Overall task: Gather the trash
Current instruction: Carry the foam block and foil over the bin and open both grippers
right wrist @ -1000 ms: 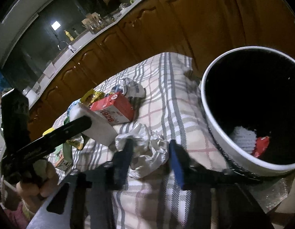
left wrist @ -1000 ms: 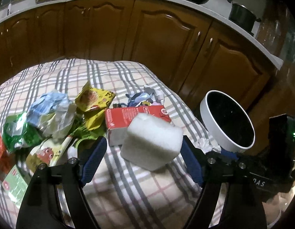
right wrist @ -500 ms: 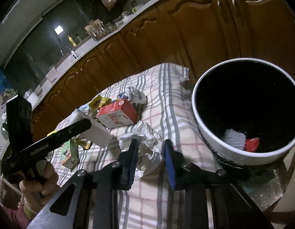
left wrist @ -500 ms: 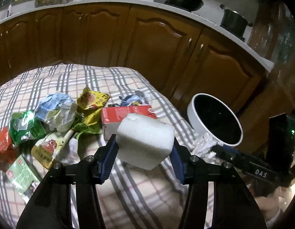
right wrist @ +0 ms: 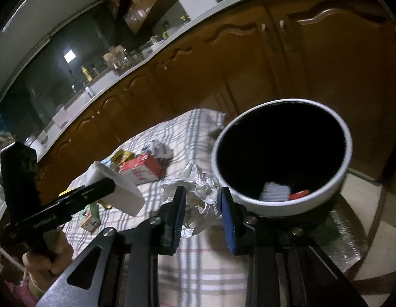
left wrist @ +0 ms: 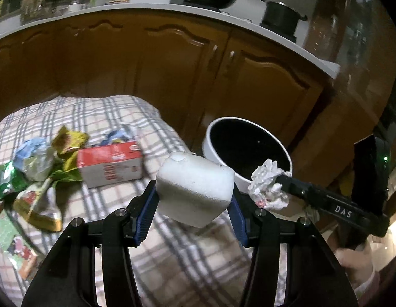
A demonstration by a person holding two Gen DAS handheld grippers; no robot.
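- Left gripper clamps the white foam block, its long axis spanning the fingers crosswise.
- Right gripper pinches crumpled paper just beside the bin.

Both wrist views toward bin

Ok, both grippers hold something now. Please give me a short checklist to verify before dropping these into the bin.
1. Left gripper shut on the white foam block: ok.
2. Right gripper shut on the crumpled paper: ok.
3. Bin mouth open and unblocked: ok.
4. Room left in the bin, only two small pieces at its bottom: ok.
5. Paper over the bin mouth: not ok, it is at the near rim.
6. Foam block over the bin mouth: not ok, it is short of the bin.
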